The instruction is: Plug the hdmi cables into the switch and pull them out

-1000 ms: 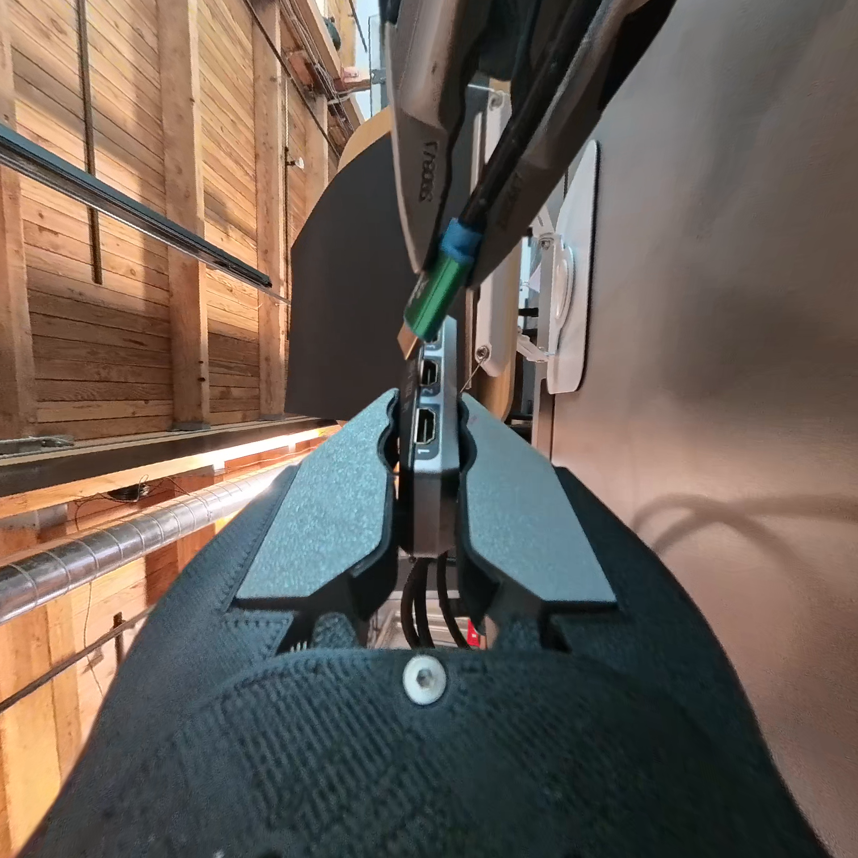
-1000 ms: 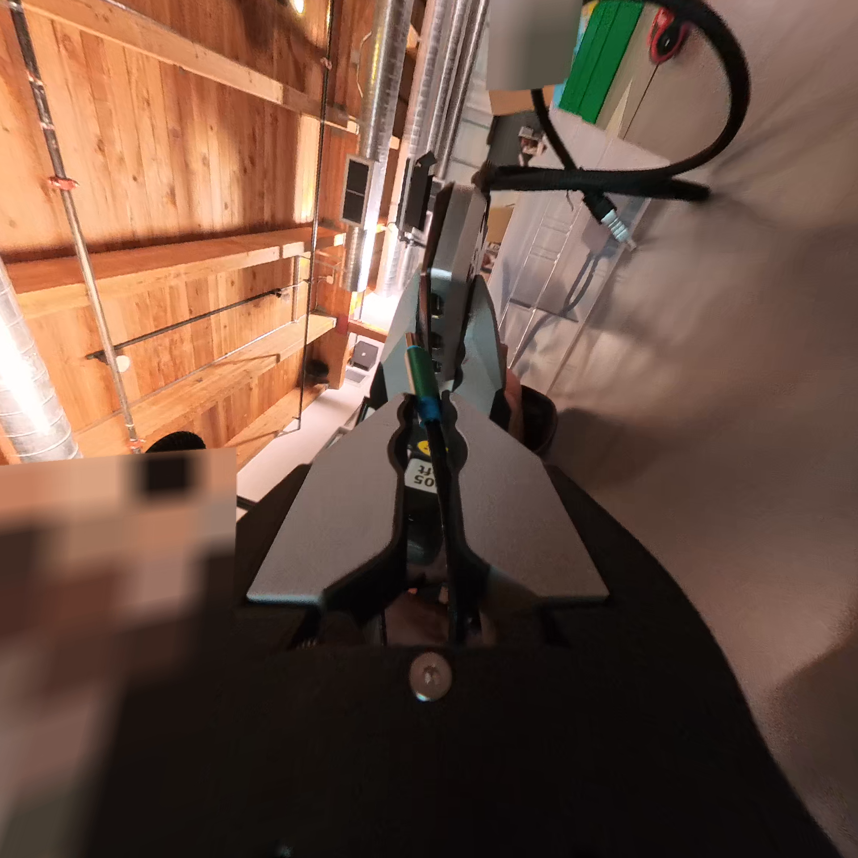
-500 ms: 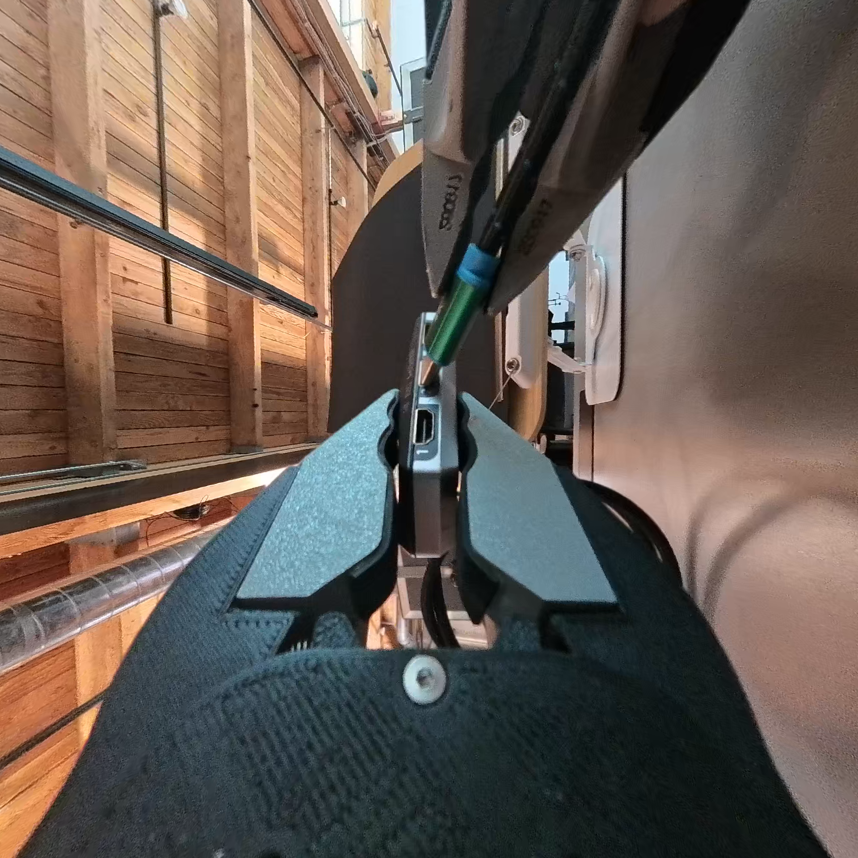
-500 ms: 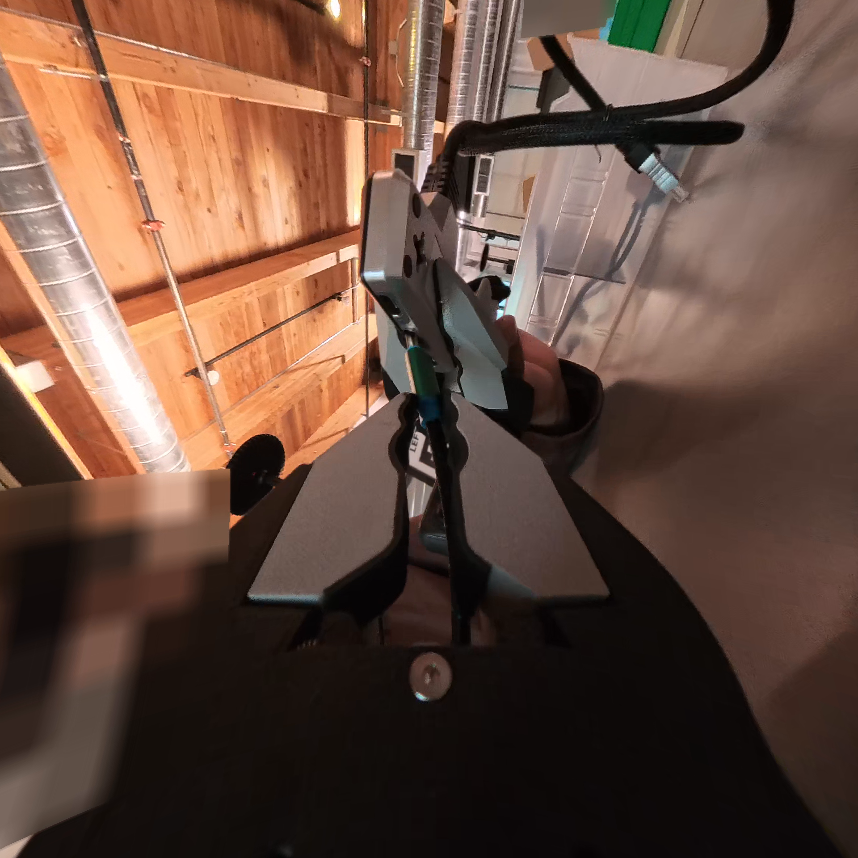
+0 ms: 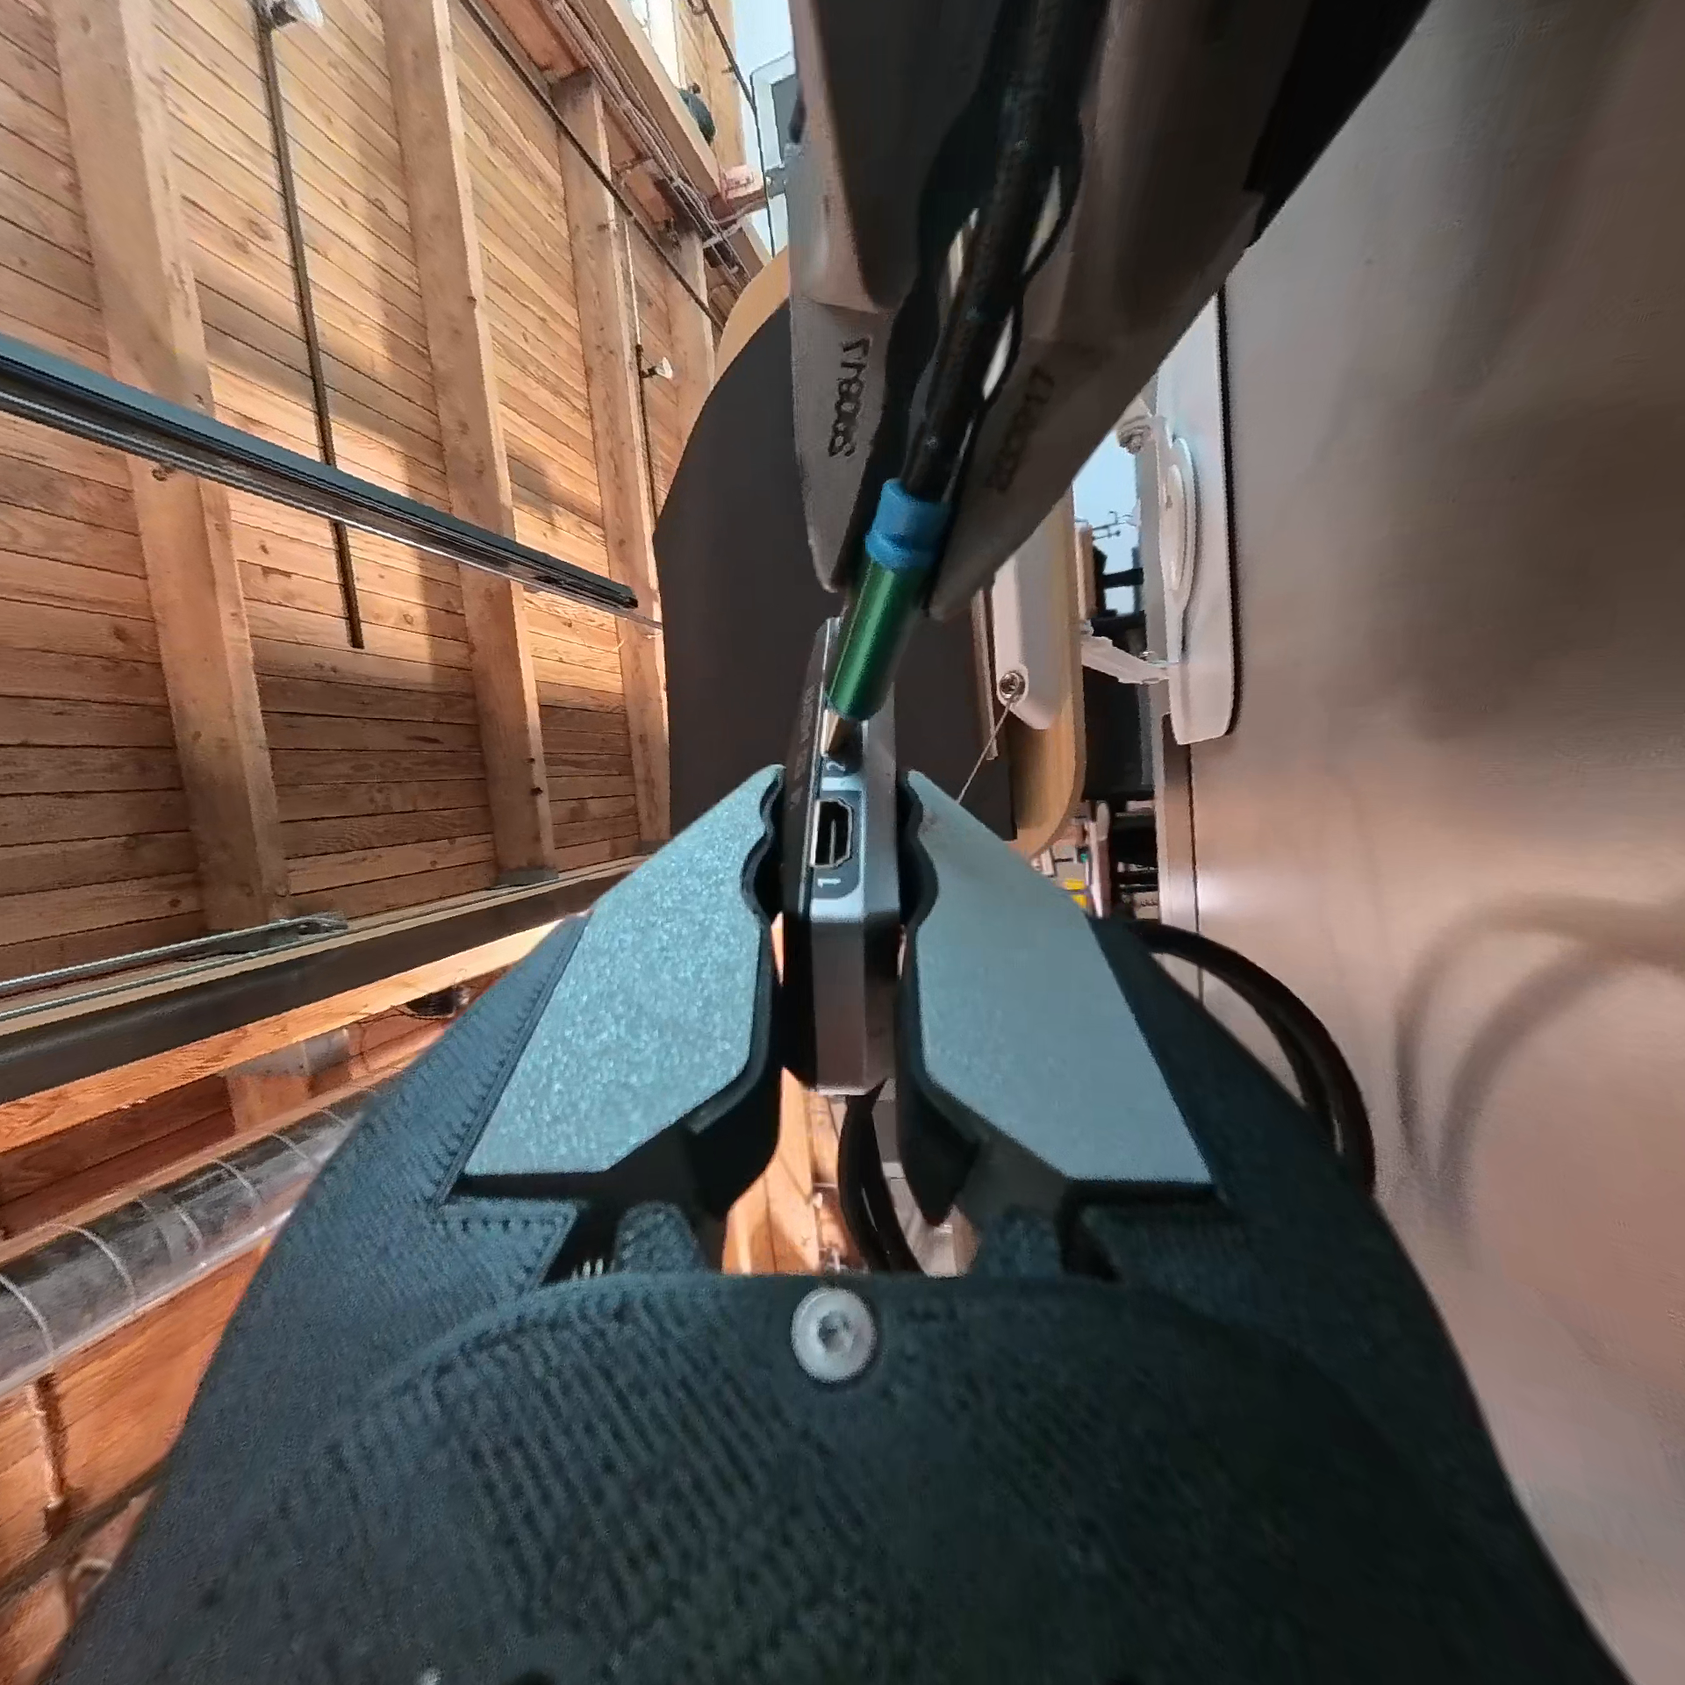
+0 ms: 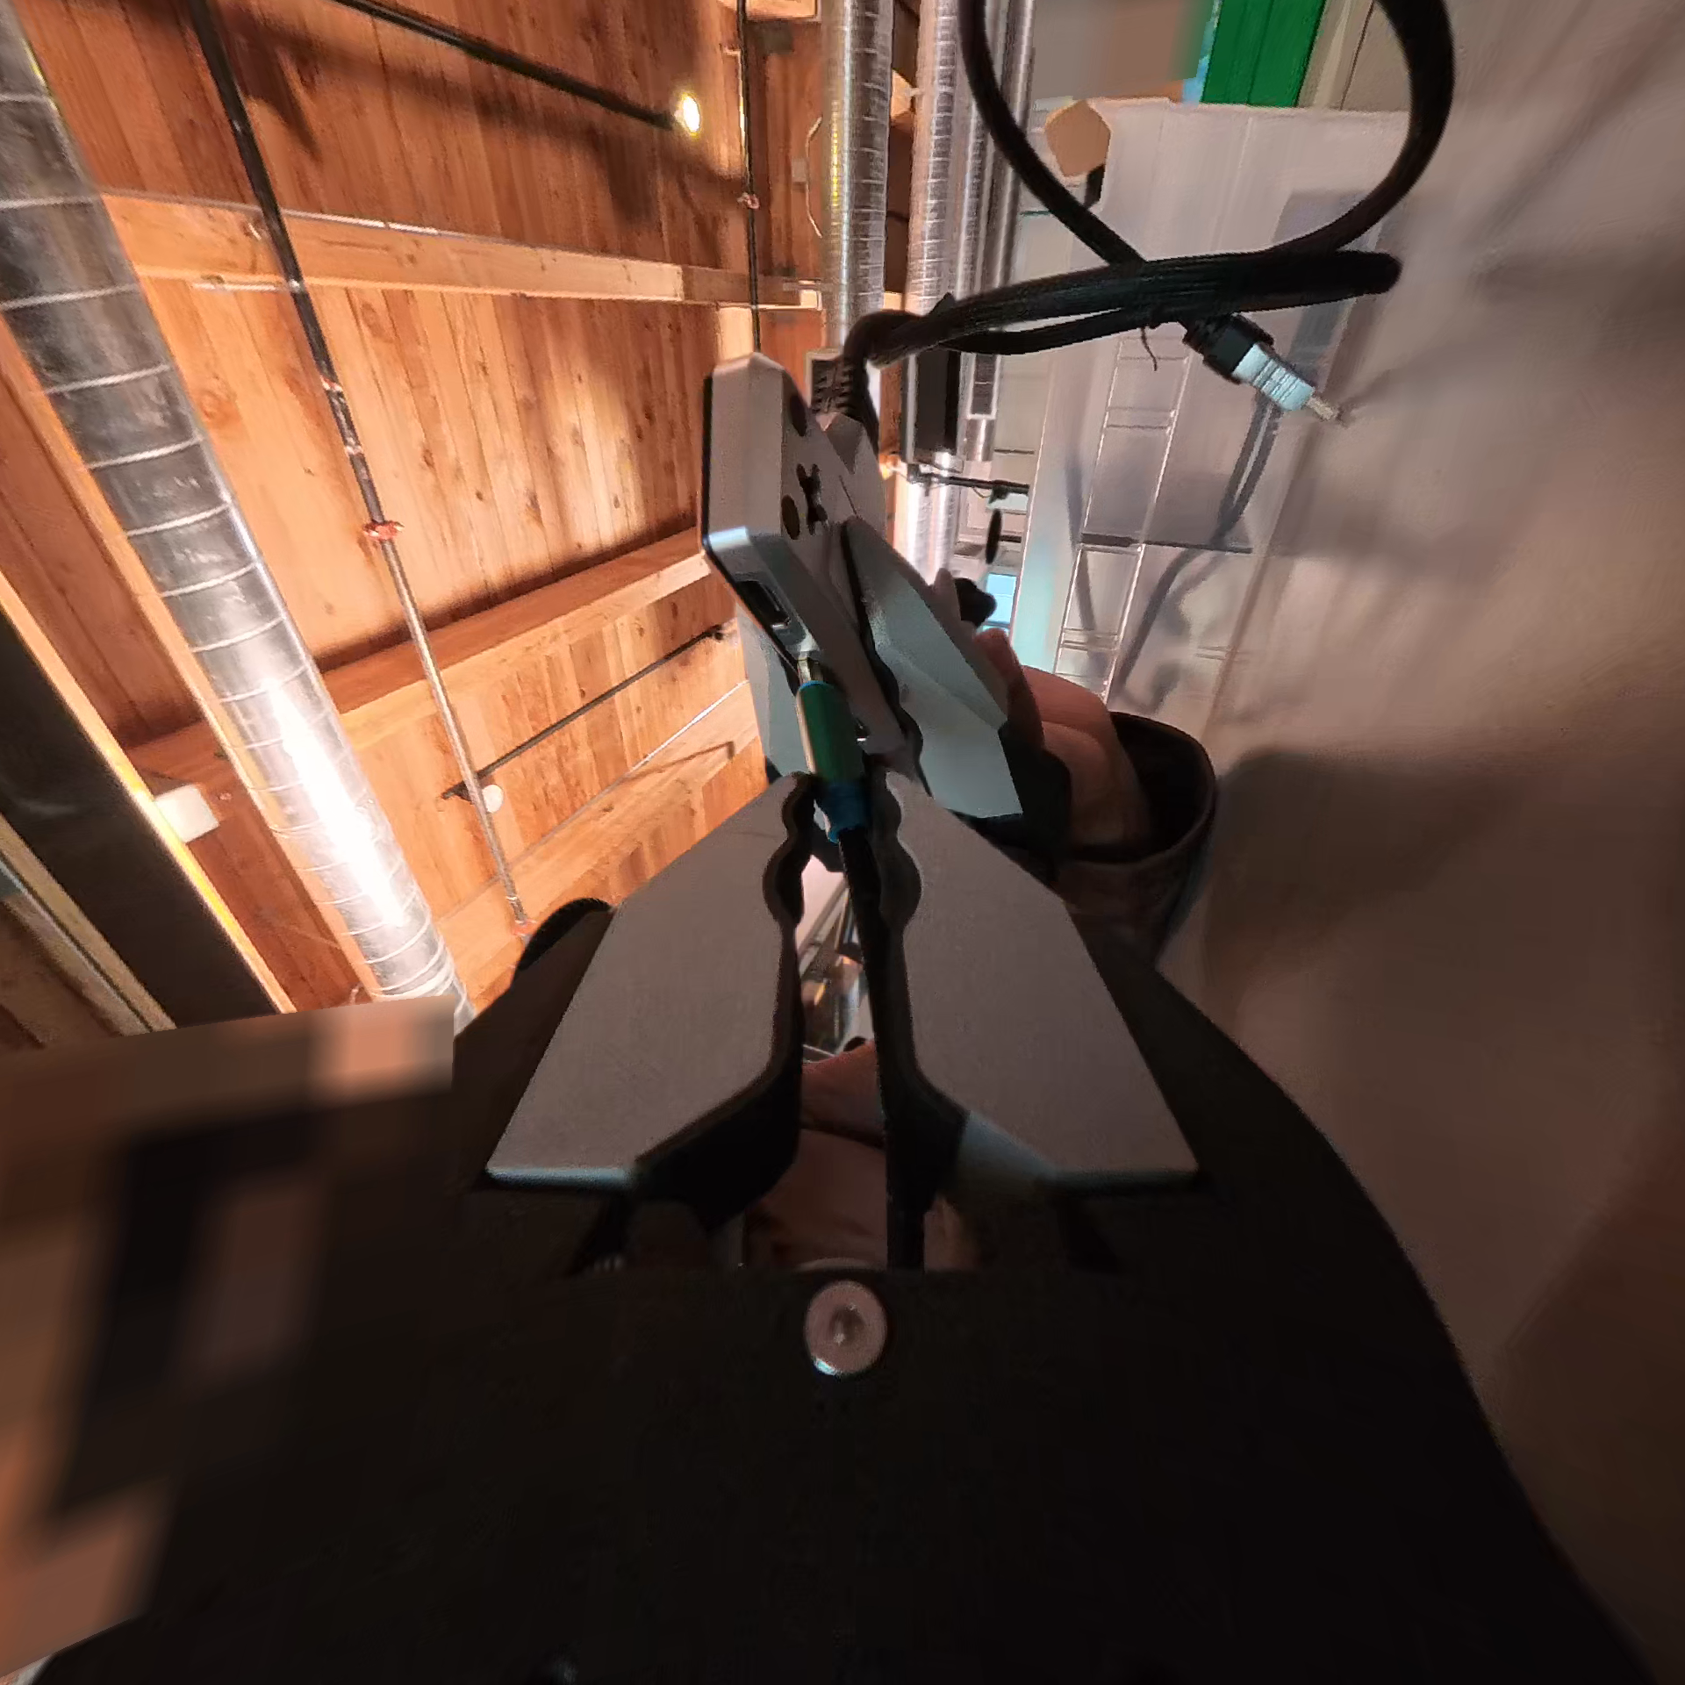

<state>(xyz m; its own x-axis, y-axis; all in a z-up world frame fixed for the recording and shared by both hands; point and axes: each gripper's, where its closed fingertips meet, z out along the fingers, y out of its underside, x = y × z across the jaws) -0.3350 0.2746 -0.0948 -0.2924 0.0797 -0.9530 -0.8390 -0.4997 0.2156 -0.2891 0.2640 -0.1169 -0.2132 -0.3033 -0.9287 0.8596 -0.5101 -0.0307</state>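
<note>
Left gripper [image 5: 839, 848]: its two fingers are closed on the grey switch [image 5: 843, 966], which stands on edge between them.
Right gripper [image 6: 843, 821]: nearly closed, it pinches the black cable [image 6: 880, 985] just behind the green plug [image 6: 825, 734].
Green plug: its metal tip touches the switch at a port; how deep it sits I cannot tell.
Only in left wrist view: one empty port [image 5: 834, 834] faces the camera, just below the plug [image 5: 871, 638]; the right gripper [image 5: 898, 565] comes down from above, its base cut off by the frame edge.
Only in right wrist view: the flat side of the switch [image 6: 757, 474], a hand [image 6: 1058, 720] in a dark sleeve behind the left gripper [image 6: 875, 638], and a loose grey connector [image 6: 1263, 365] hanging free.
Count: two grippers, one switch, one green plug, two black cables [image 6: 1094, 301] leaving the far end of the switch.
Hard to see: the lower cables [image 5: 866, 1185] are mostly hidden behind the left fingers [image 5: 638, 1003].
Around: wooden planks [image 5: 273, 638] and a metal duct [image 6: 210, 565] at the left side, a plain grey surface [image 6: 1459, 821] at the right.
</note>
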